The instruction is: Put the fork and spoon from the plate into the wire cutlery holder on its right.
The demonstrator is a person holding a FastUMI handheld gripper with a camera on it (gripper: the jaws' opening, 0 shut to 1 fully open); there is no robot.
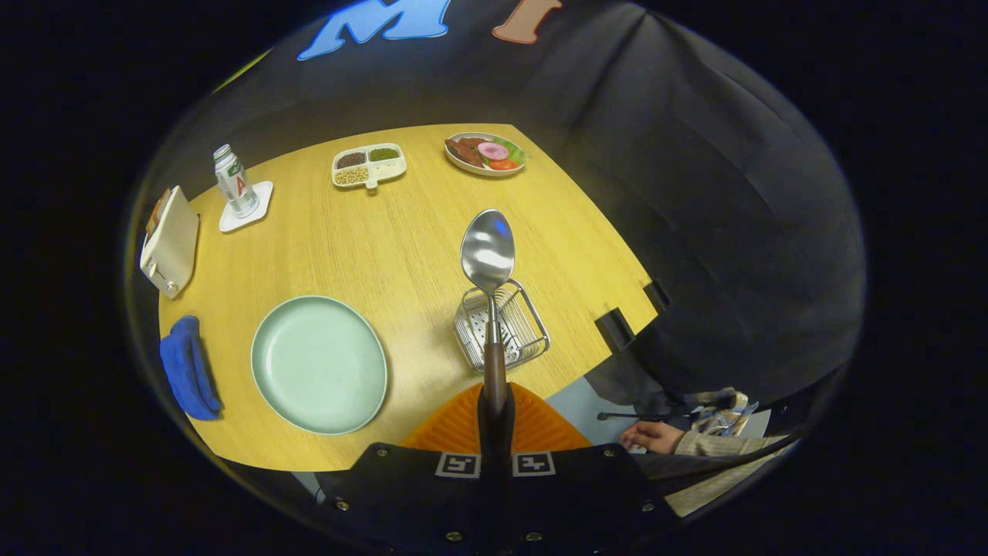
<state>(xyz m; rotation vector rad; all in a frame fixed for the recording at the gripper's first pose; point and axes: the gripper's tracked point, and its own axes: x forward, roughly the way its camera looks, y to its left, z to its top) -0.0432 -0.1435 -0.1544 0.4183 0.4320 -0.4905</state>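
Observation:
My gripper [495,401] is shut on the brown handle of a steel spoon [488,255], which sticks straight out ahead of the fingers with its bowl raised. Under the spoon, on the wooden table, sits the wire cutlery holder [525,332]; the spoon's neck hangs above its left part. I cannot make out what lies inside the holder. To the holder's left rests a pale green plate [319,363] with nothing on it. A fork is not to be made out.
A blue cloth [187,369] lies left of the plate, a white toaster [170,243] beyond it. Farther back stand a bottle on a white coaster [235,185], a divided snack dish [369,164] and a plate of food [485,153]. A person's hand [652,436] rests past the table's right edge.

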